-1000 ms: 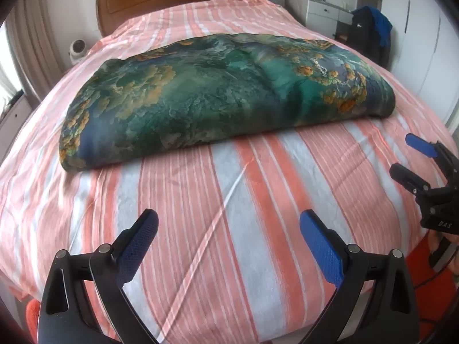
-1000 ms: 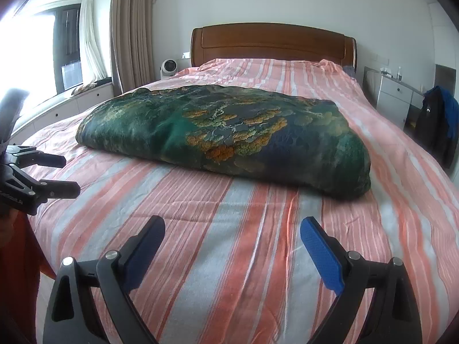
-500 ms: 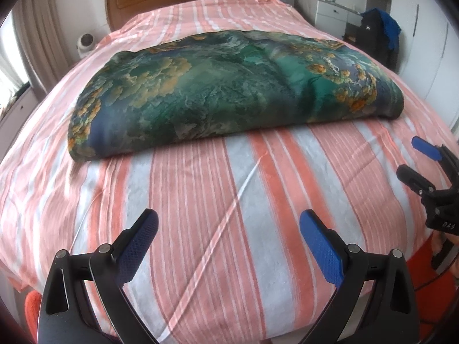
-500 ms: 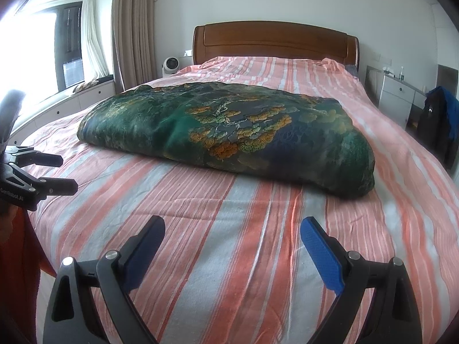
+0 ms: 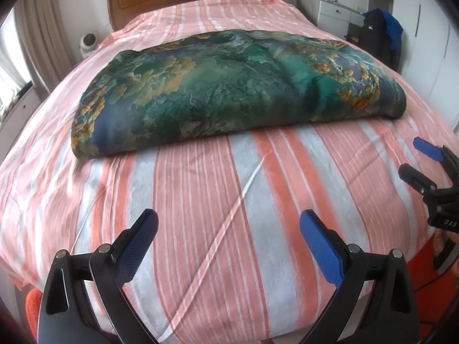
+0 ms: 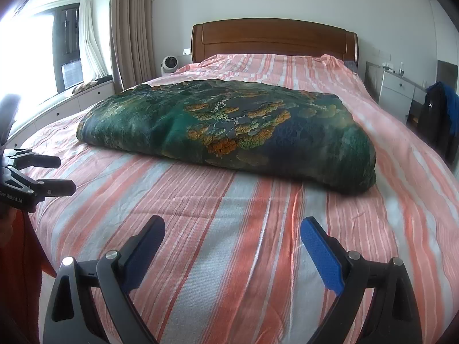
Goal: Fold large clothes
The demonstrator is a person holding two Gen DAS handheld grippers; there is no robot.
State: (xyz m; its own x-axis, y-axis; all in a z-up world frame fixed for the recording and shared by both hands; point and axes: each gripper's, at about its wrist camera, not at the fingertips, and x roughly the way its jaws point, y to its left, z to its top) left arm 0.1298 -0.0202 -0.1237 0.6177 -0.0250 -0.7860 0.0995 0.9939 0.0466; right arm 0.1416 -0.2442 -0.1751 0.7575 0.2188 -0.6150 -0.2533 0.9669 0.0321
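Note:
A large dark green cloth with orange and blue print [image 5: 223,89] lies folded in a wide flat bundle across the middle of the striped bed [image 5: 229,200]; it also shows in the right wrist view [image 6: 229,132]. My left gripper [image 5: 228,230] is open and empty, above the bed's near part, well short of the cloth. My right gripper [image 6: 232,236] is open and empty, also short of the cloth's near edge. Each gripper appears at the edge of the other's view: the right gripper [image 5: 416,157], the left gripper [image 6: 64,173].
The bed has a pink, white and grey striped cover and a wooden headboard [image 6: 272,37]. A white fan [image 6: 169,64] and curtains [image 6: 129,28] stand at the left. A white dresser [image 6: 398,91] and a dark jacket [image 6: 439,120] stand at the right.
Both grippers have moved slightly forward toward the bed and cloth; the cloth looks a little nearer. Both stay open and empty. The cloth has not moved.

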